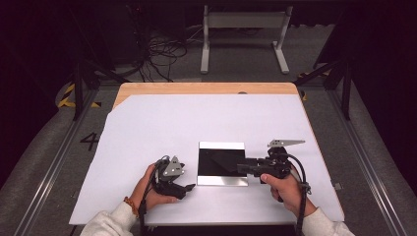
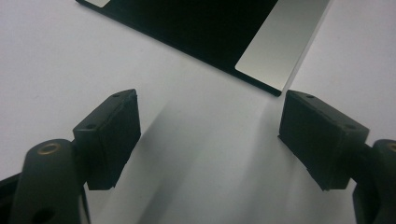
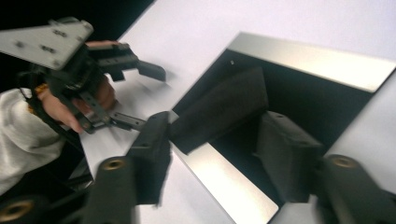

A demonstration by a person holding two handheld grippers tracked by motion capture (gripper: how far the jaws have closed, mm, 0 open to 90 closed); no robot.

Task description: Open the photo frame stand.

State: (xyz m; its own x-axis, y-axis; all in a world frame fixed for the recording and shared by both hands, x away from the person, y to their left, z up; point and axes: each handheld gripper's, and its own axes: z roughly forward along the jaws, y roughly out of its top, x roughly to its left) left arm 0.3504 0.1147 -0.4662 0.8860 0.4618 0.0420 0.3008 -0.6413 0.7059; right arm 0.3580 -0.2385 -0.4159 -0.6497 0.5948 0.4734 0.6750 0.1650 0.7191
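Both our hands come in low at the near edge, a gripper in each, flanking the black tray.

Our right gripper (image 1: 244, 168) reaches over the near right corner of the black tray with silver end strips (image 1: 221, 163), fingers (image 3: 285, 154) half spread and touching nothing; a dark triangular piece (image 3: 224, 108) lies inside, though we cannot tell what it is. Our left gripper (image 1: 184, 187) rests just beside the tray's left edge on the white counter (image 1: 147, 128), fingers (image 2: 109, 135) wide and empty. We judge it best to lower the right fingers squarely astride that piece before closing, while the left braces the tray against sliding.
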